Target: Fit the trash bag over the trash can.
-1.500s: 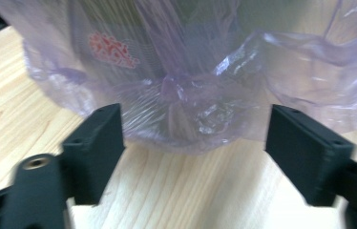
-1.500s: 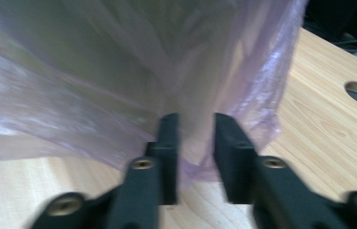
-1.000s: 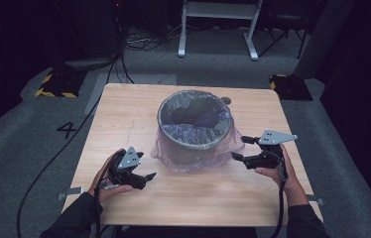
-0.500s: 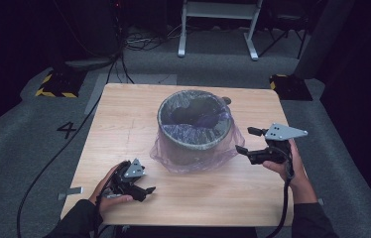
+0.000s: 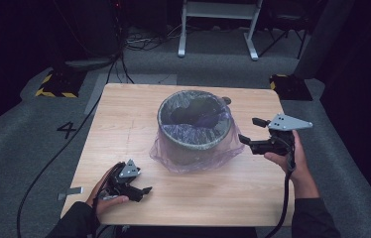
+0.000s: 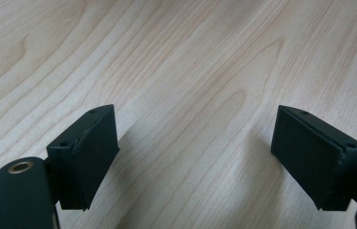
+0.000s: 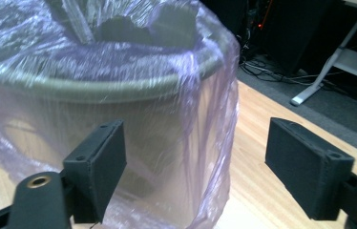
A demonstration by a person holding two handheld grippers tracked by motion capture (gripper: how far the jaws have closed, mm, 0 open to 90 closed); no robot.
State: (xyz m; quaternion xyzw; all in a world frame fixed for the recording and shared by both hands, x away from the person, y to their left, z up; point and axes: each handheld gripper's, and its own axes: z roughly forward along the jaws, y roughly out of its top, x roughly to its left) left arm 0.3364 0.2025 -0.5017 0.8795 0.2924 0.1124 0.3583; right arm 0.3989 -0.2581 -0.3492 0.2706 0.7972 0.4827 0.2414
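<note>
A grey round bin point(image 5: 195, 126) lined with a pale purple plastic bag point(image 5: 173, 156) stands in the middle of the wooden table point(image 5: 124, 114). The bag hangs over the rim and down the outside point(image 7: 119, 109). My right gripper point(image 5: 249, 130) is raised just right of the bin, pointing at its side, open with nothing between its jaws point(image 7: 195, 167). My left gripper point(image 5: 144, 193) rests low at the table's front left, open over bare wood point(image 6: 195, 157).
A table's white metal legs point(image 5: 218, 29), cables point(image 5: 144, 42) and dark stands occupy the grey floor behind the table. Yellow-and-black striped blocks point(image 5: 57, 82) lie at the far left and far right. A small dark thing point(image 5: 225, 100) lies behind the bin.
My right gripper has risen beside the bin. My left gripper has sunk toward the table's front edge and drawn back a little.
</note>
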